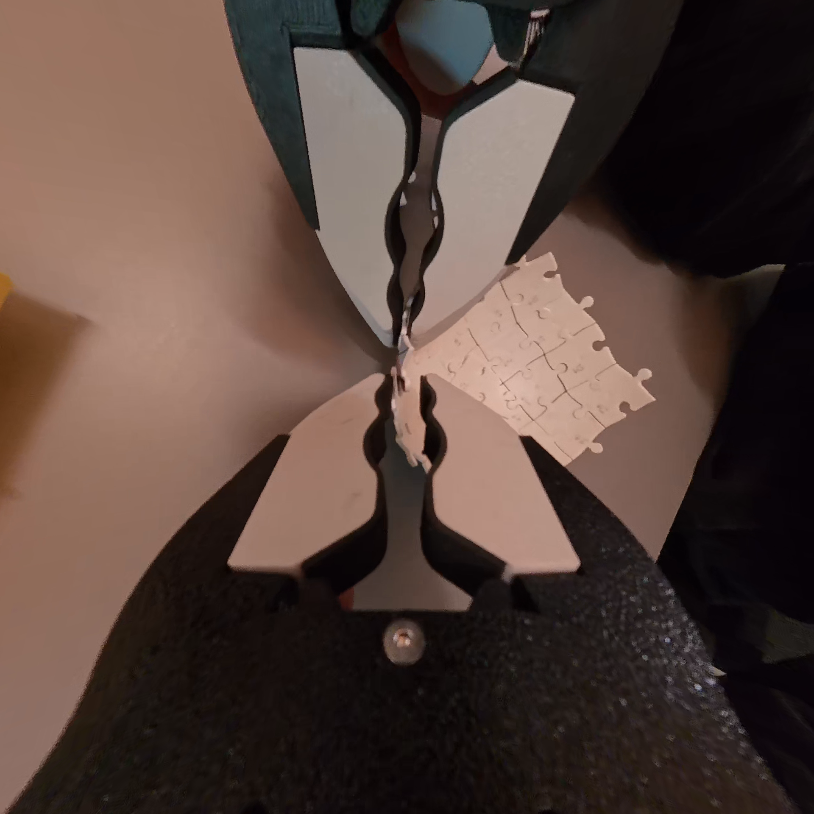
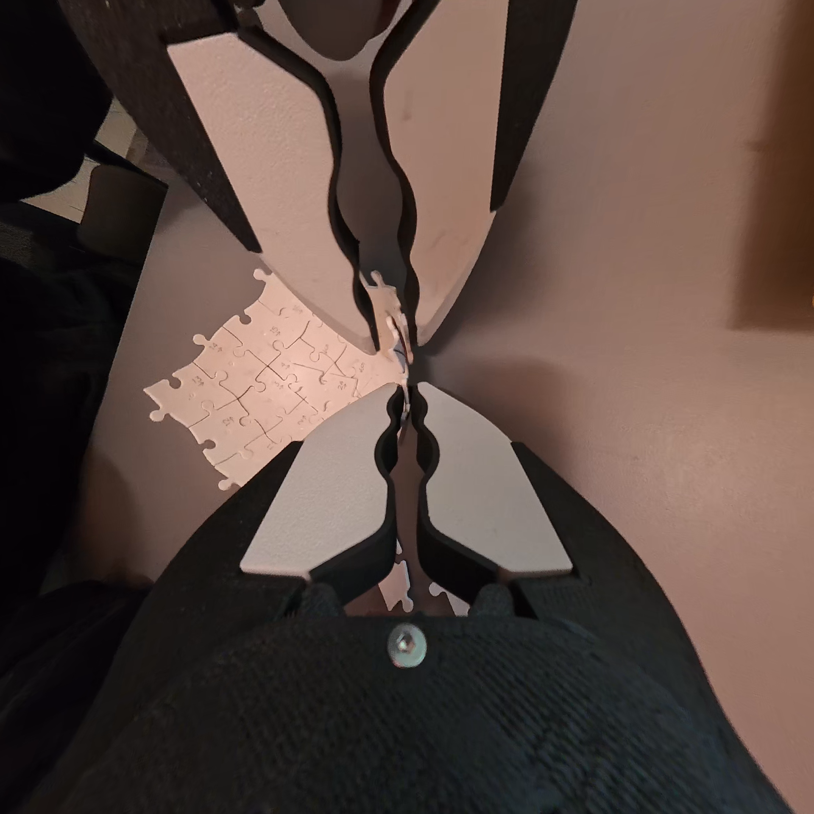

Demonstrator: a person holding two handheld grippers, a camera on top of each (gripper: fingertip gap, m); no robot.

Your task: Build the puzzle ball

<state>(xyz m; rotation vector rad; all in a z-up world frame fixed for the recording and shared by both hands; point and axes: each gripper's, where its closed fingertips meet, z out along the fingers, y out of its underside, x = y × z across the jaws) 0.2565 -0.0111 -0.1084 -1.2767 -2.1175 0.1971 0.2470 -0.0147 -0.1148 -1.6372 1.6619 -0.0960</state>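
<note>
My two grippers meet tip to tip over a beige table (image 1: 154,220). My left gripper (image 1: 407,383) is shut on a white puzzle piece (image 1: 409,429), which also shows in the right wrist view (image 2: 387,308). My right gripper (image 2: 408,390) is shut on a thin white piece seen edge-on (image 2: 404,416). A curved sheet of joined white puzzle pieces (image 1: 542,365) reaches with one corner to the point where the tips meet; it also shows in the right wrist view (image 2: 246,387). I cannot tell which held piece is joined to the sheet.
A yellow-brown box (image 1: 31,365) stands at the table's far side from the sheet, also in the right wrist view (image 2: 775,198). A person's dark clothing (image 1: 727,154) lies beyond the sheet. Loose white pieces (image 2: 398,588) show through my right gripper's gap. Only a small space, under 4 cm, lies between the two pairs of fingers.
</note>
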